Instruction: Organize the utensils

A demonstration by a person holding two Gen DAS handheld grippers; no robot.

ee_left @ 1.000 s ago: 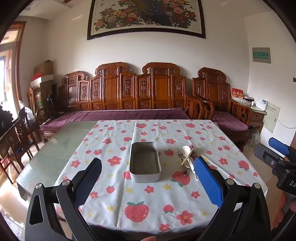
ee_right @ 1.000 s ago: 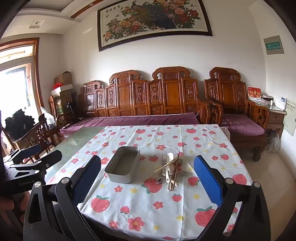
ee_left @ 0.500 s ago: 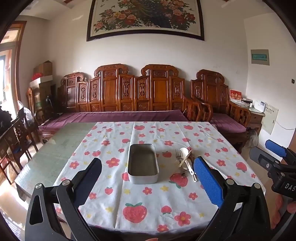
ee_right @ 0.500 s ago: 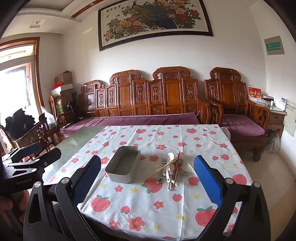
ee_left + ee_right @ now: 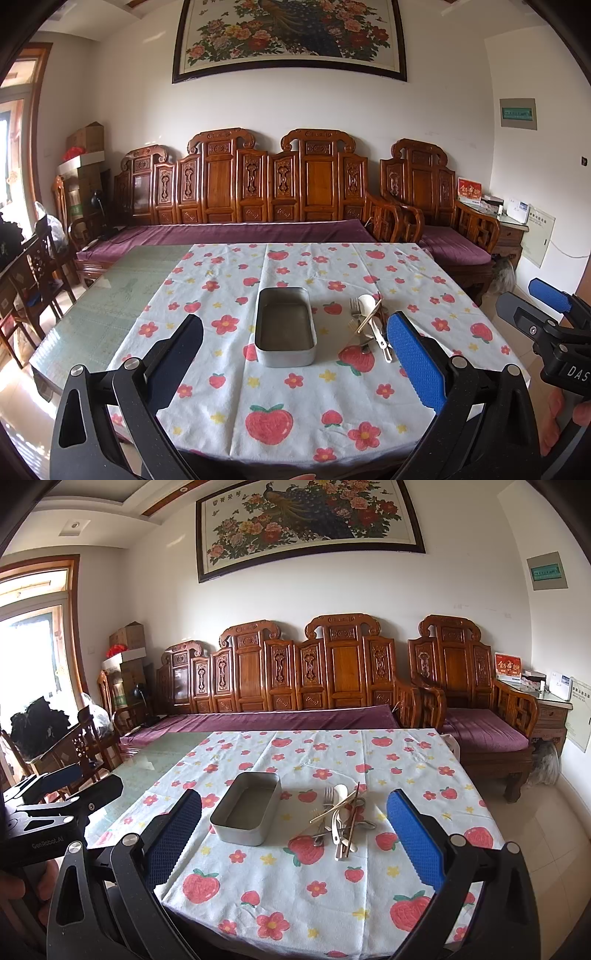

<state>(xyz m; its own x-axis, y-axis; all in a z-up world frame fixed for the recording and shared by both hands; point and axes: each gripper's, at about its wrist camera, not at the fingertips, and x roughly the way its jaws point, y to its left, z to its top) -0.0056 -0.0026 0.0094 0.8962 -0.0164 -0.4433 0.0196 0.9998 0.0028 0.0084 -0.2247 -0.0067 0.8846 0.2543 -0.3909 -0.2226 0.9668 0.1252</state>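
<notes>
An empty grey metal tin [image 5: 285,329] [image 5: 246,811] sits on the strawberry-print cloth [image 5: 295,398] [image 5: 280,882] mid-table. Right of it lies a loose pile of utensils [image 5: 369,323] [image 5: 341,818]: a fork, white spoons, metal spoons and wooden chopsticks crossing each other. My left gripper [image 5: 295,363] is open and empty, held above the near table edge, short of the tin. My right gripper [image 5: 293,840] is open and empty, also near the front edge, with the pile between its fingers in view. Each gripper shows at the edge of the other's view.
The cloth covers the right part of a glass-topped table [image 5: 103,306]. A carved wooden bench with purple cushions [image 5: 258,229] stands behind it. Wooden chairs [image 5: 33,280] stand at the left. An armchair [image 5: 476,716] and a side cabinet [image 5: 550,709] stand at the right.
Both grippers have shifted only slightly; the left view has drifted a little so the tin and pile sit slightly lower-left. Nothing on the table has moved.
</notes>
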